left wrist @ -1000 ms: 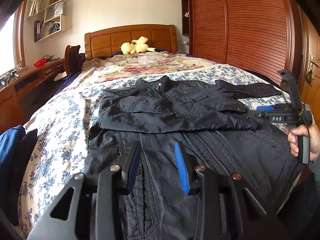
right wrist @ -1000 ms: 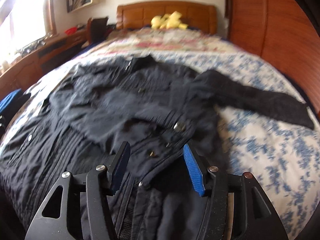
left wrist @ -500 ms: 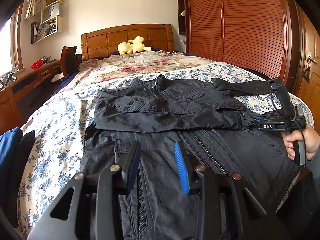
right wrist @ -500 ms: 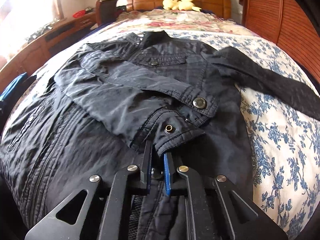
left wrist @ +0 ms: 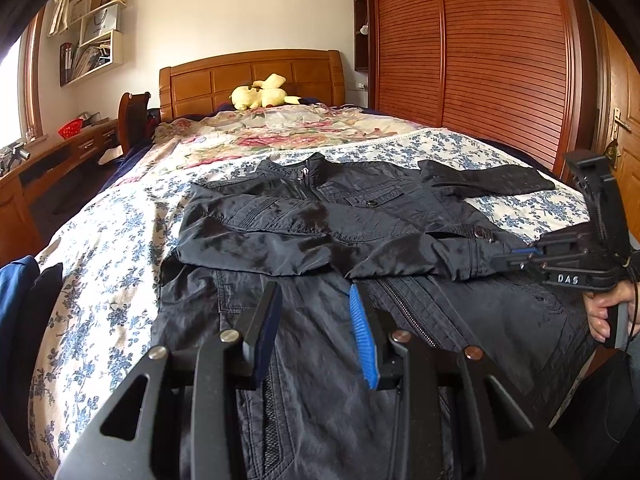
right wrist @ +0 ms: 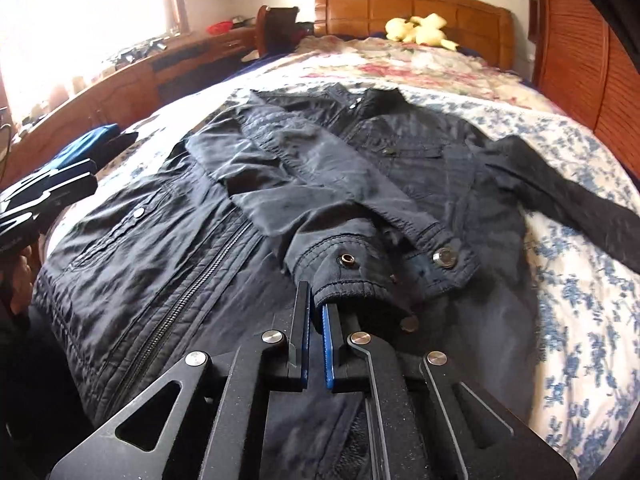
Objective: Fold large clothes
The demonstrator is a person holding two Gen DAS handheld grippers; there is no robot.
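A black jacket [left wrist: 320,216] lies front up on the bed, zipper toward me, with one sleeve folded across its chest. My right gripper [right wrist: 316,300] is shut on that sleeve's cuff [right wrist: 344,264], beside its snap. In the left wrist view the right gripper [left wrist: 516,254] comes in from the right edge, held by a hand [left wrist: 604,312]. The other sleeve [right wrist: 560,188] stretches out to the right over the bedspread. My left gripper [left wrist: 314,292] hovers open over the jacket's lower half with nothing between its fingers.
The flowered bedspread [left wrist: 100,240] covers the bed. A yellow plush toy [left wrist: 260,96] lies by the wooden headboard. A slatted wardrobe [left wrist: 480,60] stands along the right, a desk [left wrist: 60,148] along the left. Blue and dark cloth [left wrist: 16,300] lies at the bed's left edge.
The right gripper's jaws have gone from wide apart over the cuff to shut on it, and it has shifted and rolled a little with the cuff. The left gripper has stayed put.
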